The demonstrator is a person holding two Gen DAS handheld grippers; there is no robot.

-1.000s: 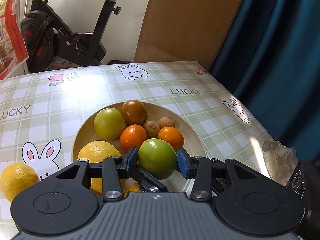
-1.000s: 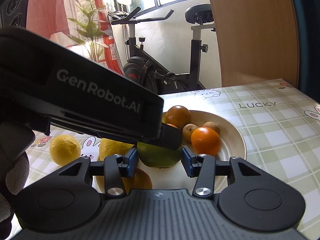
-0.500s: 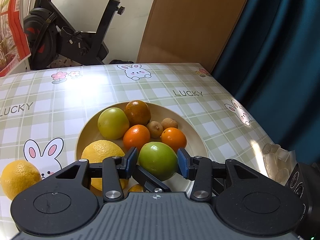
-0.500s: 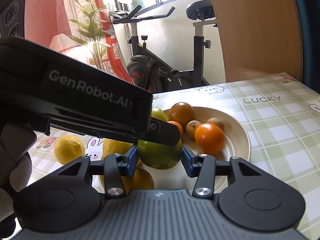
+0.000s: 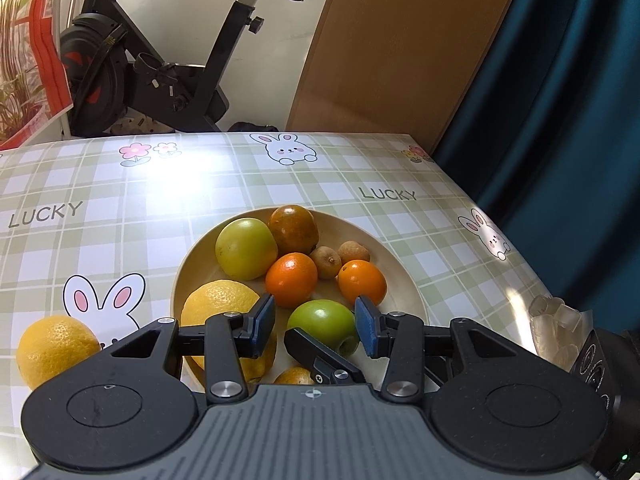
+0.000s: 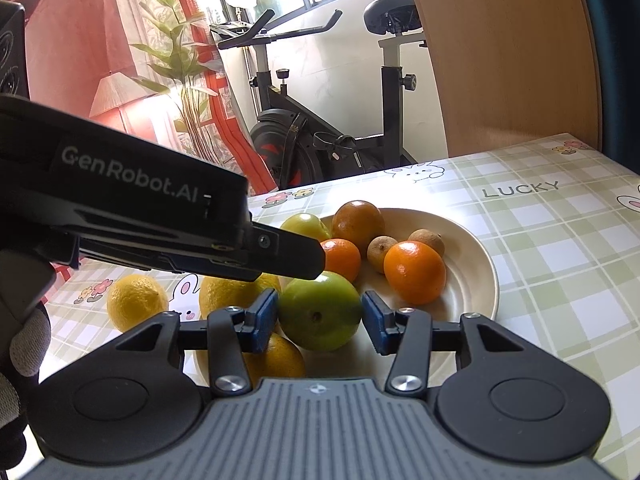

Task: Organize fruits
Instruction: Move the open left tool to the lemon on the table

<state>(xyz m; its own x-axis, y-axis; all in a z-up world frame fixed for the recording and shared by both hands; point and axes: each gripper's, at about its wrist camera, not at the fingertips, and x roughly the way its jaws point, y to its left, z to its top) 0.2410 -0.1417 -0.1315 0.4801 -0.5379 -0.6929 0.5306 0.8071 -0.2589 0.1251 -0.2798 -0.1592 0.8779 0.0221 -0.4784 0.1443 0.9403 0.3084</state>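
A cream plate (image 5: 404,276) holds a green apple (image 5: 324,326), two oranges (image 5: 291,279), a yellow-green apple (image 5: 245,248), a dark brownish fruit (image 5: 293,229), two small brown fruits (image 5: 325,261) and a lemon (image 5: 218,300). A second lemon (image 5: 54,346) lies on the table left of the plate. My left gripper (image 5: 315,326) is open above the green apple. My right gripper (image 6: 320,322) is open, with its blue pads (image 6: 264,320) on either side of the green apple (image 6: 320,316), small gaps showing. The left gripper's body (image 6: 160,220) crosses the right wrist view.
The table (image 5: 120,200) has a green checked cloth with rabbits and the word LUCKY. Its right edge falls off by a dark blue curtain (image 5: 560,100). A clear plastic packet (image 5: 554,320) lies near that edge. An exercise bike (image 5: 160,72) stands behind the table.
Both grippers have drawn back and up from the plate. The left gripper's jaws have opened away from the green apple, which now rests on the plate. The right jaws have widened slightly.
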